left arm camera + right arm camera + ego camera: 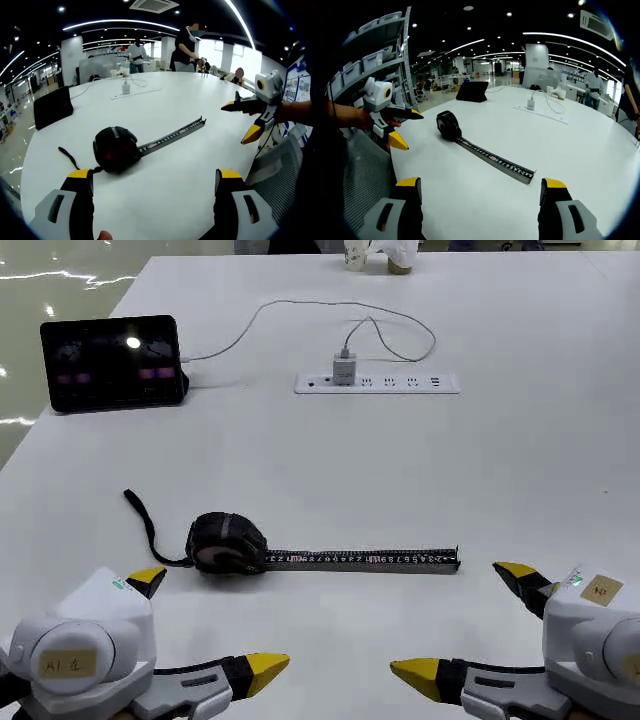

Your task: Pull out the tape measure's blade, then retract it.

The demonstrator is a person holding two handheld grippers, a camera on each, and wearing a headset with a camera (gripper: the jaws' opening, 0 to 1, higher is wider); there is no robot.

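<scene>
Left hand-held gripper [210, 621] cut off below, jaws apart, tape measure [226, 543] blade [365, 560] out.

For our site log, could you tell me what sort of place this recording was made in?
Probably an open-plan office or lab: a large white table carries a power strip and a tablet, and storage shelves with bins stand alongside.

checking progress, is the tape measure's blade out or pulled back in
Out. The blade lies stretched flat along the table, reaching well away from the black case.
</scene>
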